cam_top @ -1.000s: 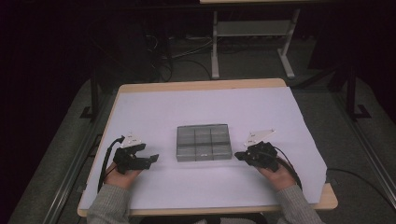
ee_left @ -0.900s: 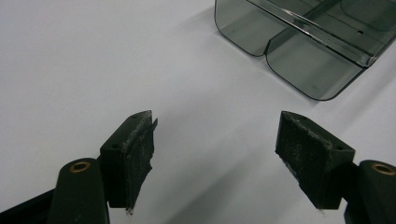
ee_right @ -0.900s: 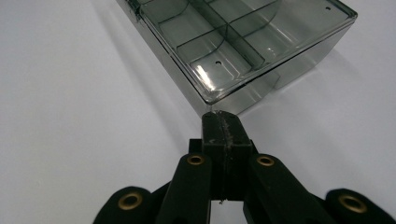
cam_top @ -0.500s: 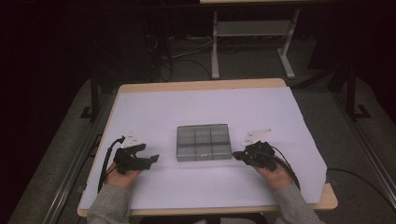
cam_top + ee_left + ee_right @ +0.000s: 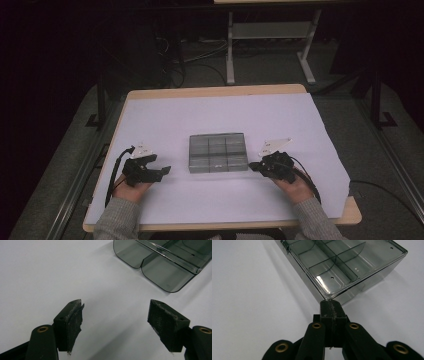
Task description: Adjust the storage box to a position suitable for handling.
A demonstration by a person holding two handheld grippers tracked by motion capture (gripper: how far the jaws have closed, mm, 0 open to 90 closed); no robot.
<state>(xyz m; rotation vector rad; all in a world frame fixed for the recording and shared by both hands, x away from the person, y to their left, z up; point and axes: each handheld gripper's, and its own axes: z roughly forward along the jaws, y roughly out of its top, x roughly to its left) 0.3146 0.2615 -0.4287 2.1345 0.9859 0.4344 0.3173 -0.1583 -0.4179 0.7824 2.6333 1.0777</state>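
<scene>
In the high view, a smoky clear box [image 5: 218,152] with a grid of compartments is lying flat near the middle of a white sheet [image 5: 225,115] that is covering the table [image 5: 210,91]. The left gripper [image 5: 162,170] is sitting on the sheet well to the left of the box, its jaws pointing toward the box and standing apart with nothing between them. The right gripper [image 5: 253,165] is sitting at the box's near right corner, its tips just beside or touching that corner; the person's hands are holding both tools from the near edge.

In the left gripper view, the two black jaws are standing wide apart over bare sheet, gripping nothing. The box [image 5: 160,263] is lying ahead and to the right, clear of the pads [image 5: 73,323].

In the right gripper view, the jaws are pressed fully together, pad against pad, with nothing caught between them. Their joined tip is meeting the nearest corner of the box [image 5: 347,265], whose lid is lying closed over the dividers.
</scene>
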